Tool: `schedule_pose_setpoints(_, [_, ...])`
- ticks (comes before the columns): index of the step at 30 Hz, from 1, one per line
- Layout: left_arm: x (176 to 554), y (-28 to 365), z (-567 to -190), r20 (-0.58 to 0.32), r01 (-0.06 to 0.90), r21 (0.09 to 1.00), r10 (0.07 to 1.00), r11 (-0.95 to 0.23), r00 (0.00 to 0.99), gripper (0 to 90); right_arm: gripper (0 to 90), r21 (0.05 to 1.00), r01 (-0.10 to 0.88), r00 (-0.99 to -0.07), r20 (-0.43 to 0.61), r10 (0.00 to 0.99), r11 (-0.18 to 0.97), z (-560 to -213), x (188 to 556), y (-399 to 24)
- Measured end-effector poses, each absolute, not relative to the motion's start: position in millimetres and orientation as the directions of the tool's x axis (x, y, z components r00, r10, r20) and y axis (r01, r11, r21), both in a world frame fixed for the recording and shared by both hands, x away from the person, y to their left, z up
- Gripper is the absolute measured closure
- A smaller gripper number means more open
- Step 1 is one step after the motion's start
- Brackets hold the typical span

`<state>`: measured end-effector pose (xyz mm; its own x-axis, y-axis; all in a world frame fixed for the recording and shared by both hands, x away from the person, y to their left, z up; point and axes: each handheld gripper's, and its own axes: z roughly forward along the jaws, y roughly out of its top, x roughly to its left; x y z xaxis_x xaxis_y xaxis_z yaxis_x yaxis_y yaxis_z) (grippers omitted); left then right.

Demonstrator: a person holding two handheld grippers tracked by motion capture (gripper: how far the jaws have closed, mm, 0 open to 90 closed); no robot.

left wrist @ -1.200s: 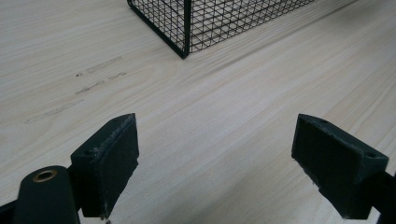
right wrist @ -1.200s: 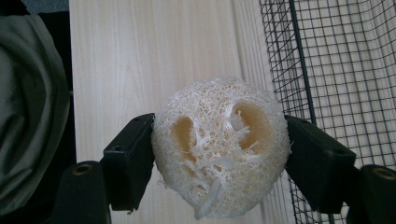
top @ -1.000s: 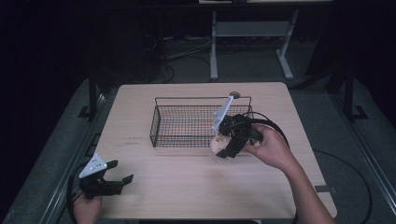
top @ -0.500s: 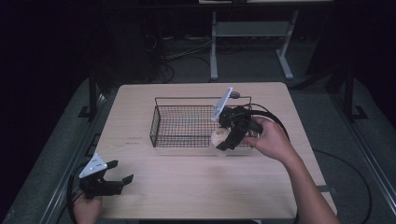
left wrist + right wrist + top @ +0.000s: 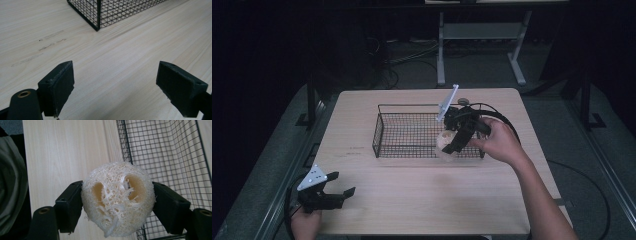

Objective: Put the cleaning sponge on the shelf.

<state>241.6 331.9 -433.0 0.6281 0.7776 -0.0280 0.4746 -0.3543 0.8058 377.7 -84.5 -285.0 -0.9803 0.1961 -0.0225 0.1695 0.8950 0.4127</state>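
You're gripping the loofah (image 5: 117, 198) across its round sides w/ the right gripper (image 5: 451, 145), holding it over the wire basket's (image 5: 408, 148) near-right edge; it's prob. light, springy, non-slip, so avoid squeezing harder. Left gripper (image 5: 343, 195) is sitting open, empty

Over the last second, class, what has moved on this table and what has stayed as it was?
The right gripper, still shut on the loofah sponge, has risen a little and edged toward the wire basket, so the sponge now sits at the basket's near right corner. The left gripper has stayed open at the table's near left corner, and the basket has not shifted.
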Motion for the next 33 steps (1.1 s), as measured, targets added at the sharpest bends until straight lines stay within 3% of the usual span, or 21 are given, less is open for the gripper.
schedule_pose_setpoints(33, [241, 333, -433, -0.042, 0.476, 0.813, 0.781, -0.336, 0.623, 13.7, 28.3, 0.405, 0.204, -0.971, -0.033, 0.237, 0.891, -264, 415, -77])
